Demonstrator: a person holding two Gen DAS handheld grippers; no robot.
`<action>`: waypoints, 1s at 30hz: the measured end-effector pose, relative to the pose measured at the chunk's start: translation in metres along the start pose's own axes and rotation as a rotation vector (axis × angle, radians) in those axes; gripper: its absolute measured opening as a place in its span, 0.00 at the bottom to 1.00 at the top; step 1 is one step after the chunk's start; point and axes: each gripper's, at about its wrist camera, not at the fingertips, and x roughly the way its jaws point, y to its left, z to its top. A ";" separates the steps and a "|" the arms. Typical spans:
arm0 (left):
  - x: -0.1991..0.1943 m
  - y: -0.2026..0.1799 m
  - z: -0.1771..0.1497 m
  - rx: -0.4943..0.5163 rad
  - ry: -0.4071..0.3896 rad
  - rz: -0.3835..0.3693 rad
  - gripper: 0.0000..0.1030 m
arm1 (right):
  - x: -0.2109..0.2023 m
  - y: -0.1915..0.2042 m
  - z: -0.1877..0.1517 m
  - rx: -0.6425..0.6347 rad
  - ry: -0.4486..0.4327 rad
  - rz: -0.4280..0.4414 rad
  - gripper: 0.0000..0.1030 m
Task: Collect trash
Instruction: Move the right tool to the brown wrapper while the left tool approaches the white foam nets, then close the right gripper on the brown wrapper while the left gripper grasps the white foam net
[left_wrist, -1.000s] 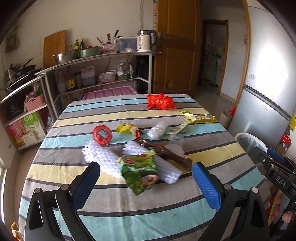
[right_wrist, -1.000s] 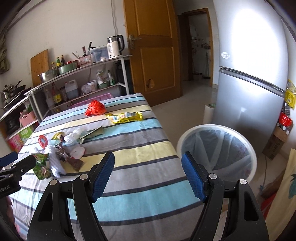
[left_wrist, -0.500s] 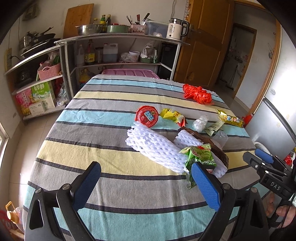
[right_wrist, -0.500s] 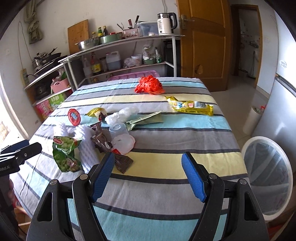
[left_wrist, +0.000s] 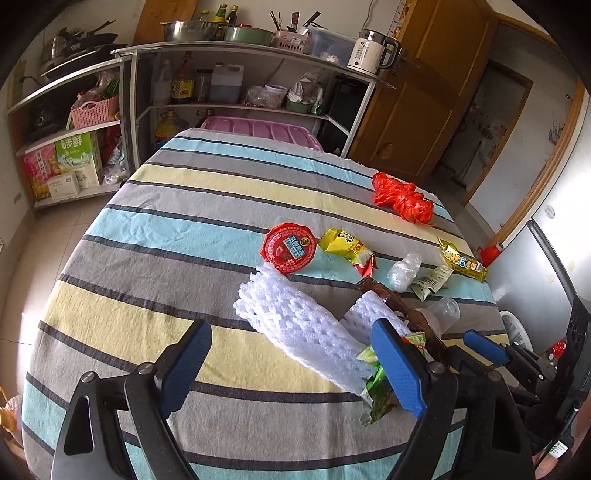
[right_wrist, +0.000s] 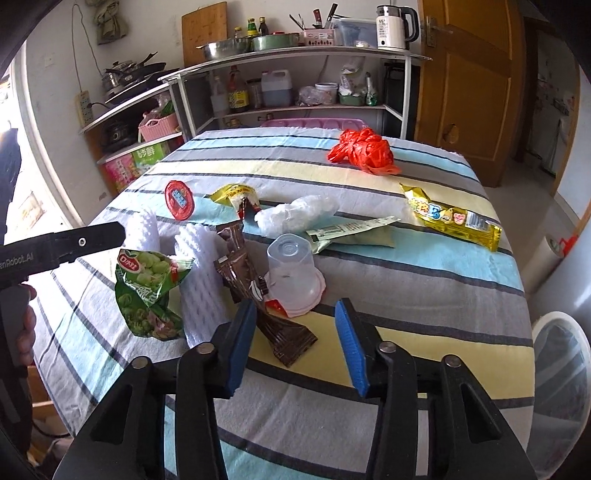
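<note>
1. Hardly anything looks collected yet. The striped surface (right_wrist: 424, 280) is littered: a red plastic bag (right_wrist: 360, 149) at the far end, a long yellow wrapper (right_wrist: 452, 216) toward the right edge, a red round lid (right_wrist: 180, 199), a small yellow packet (right_wrist: 236, 195), a crumpled clear bag (right_wrist: 295, 214), a flat pale sachet (right_wrist: 351, 232), an upturned clear cup (right_wrist: 291, 273), a brown wrapper (right_wrist: 266, 306), a green snack bag (right_wrist: 147, 291) and two white foam nets (left_wrist: 299, 325).
2. The bin (right_wrist: 561, 384), lined with a clear bag, stands on the floor off the right corner of the surface; I cannot tell whether anything is in it.
3. The right claw (right_wrist: 295, 343) has its jaws partly open and just been closing, and it grips nothing. The brown wrapper's near end lies between its blue pads, seemingly below them and untouched; the clear cup sits just beyond.
4. The left claw (left_wrist: 291, 365) is wide open, its jaws having just narrowed a little, and it is empty too. The nearer foam net lies between its pads, and the green snack bag peeks out just behind its right pad.
5. My guess is both claws are lining up first picks, so nearly the whole job remains.
</note>
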 end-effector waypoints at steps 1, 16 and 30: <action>0.003 0.000 0.002 -0.002 0.006 0.012 0.84 | 0.001 0.001 0.000 -0.006 0.002 0.010 0.43; 0.041 -0.010 -0.002 -0.012 0.161 0.010 0.69 | 0.012 0.010 0.002 -0.047 0.044 0.044 0.21; 0.041 -0.018 -0.006 0.036 0.177 -0.015 0.56 | 0.008 0.005 -0.001 -0.003 0.038 0.050 0.15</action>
